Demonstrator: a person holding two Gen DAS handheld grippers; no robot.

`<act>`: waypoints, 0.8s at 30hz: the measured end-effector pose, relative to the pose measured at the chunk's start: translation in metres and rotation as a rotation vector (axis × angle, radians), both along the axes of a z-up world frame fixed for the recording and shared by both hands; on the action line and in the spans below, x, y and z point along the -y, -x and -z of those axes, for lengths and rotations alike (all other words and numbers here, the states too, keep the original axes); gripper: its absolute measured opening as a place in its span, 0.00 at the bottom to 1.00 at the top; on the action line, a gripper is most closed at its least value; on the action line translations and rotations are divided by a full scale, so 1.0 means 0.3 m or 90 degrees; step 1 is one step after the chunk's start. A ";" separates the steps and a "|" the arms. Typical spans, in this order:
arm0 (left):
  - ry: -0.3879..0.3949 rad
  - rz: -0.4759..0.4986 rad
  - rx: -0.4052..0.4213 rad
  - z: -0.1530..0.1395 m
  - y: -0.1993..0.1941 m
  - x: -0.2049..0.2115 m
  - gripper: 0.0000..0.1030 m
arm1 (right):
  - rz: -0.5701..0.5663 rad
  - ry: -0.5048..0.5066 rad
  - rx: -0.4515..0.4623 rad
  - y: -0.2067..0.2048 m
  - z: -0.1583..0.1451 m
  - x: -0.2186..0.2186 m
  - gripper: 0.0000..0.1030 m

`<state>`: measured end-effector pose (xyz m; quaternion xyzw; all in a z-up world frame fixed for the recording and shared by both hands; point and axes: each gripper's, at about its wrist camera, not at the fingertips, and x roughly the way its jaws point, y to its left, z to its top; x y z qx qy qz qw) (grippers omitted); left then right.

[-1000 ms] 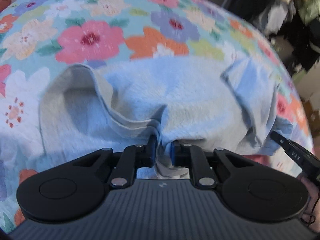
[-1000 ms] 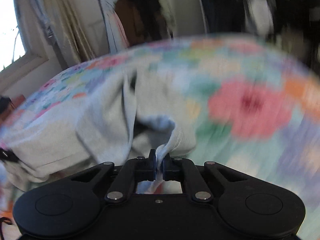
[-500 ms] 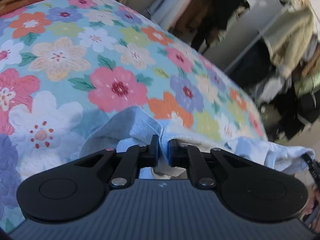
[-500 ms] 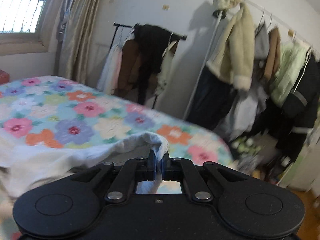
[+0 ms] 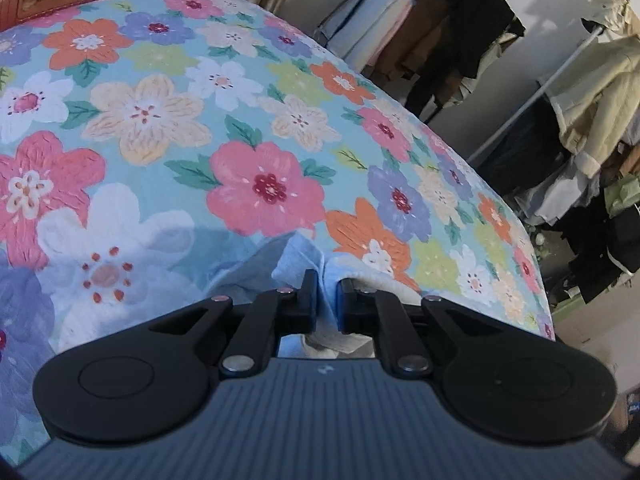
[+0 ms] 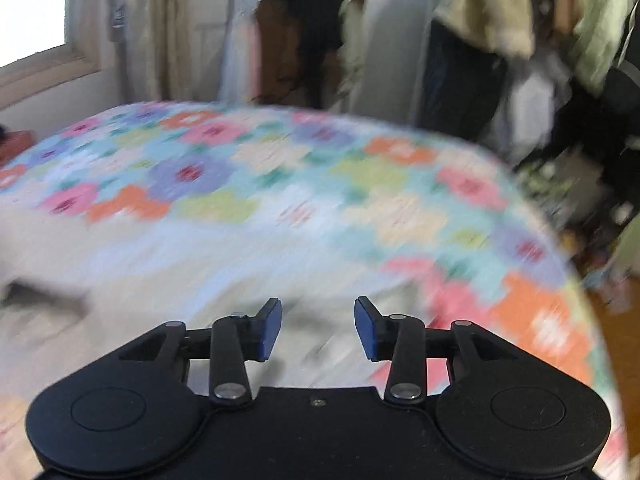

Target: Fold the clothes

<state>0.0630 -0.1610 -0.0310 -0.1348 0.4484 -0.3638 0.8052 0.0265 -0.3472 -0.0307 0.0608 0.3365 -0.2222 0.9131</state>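
Left wrist view: floral bedspread (image 5: 248, 128) fills the scene, clothes rack (image 5: 532, 92) behind it. Light-blue garment (image 5: 296, 260) bunched on the bedspread; left gripper (image 5: 327, 300) clenched on a fold of it. Right wrist view, blurred: right gripper (image 6: 317, 330) released, jaws wide apart, holding nothing, above pale cloth.

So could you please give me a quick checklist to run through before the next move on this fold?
1. Left gripper pinching the light blue garment: ok, fabric sits between nearly closed fingers.
2. Right gripper released: ok, fingers apart, nothing between them.
3. Garment resting on the floral bedspread: ok near the left gripper.
4. Fold edges aligned: cannot tell, right wrist view is blurred.
5. Bed ahead of the fold free of other items: ok in the left wrist view.
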 end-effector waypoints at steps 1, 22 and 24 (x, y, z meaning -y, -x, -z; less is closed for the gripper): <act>-0.001 -0.005 0.001 0.002 -0.006 -0.005 0.08 | -0.018 -0.023 -0.009 0.011 0.020 -0.021 0.44; -0.143 -0.132 -0.120 0.146 -0.064 -0.164 0.64 | -0.120 -0.244 -0.007 -0.016 0.207 -0.462 0.56; -0.107 -0.150 -0.159 0.133 -0.060 -0.219 0.64 | -0.081 -0.295 0.012 0.023 0.233 -0.433 0.56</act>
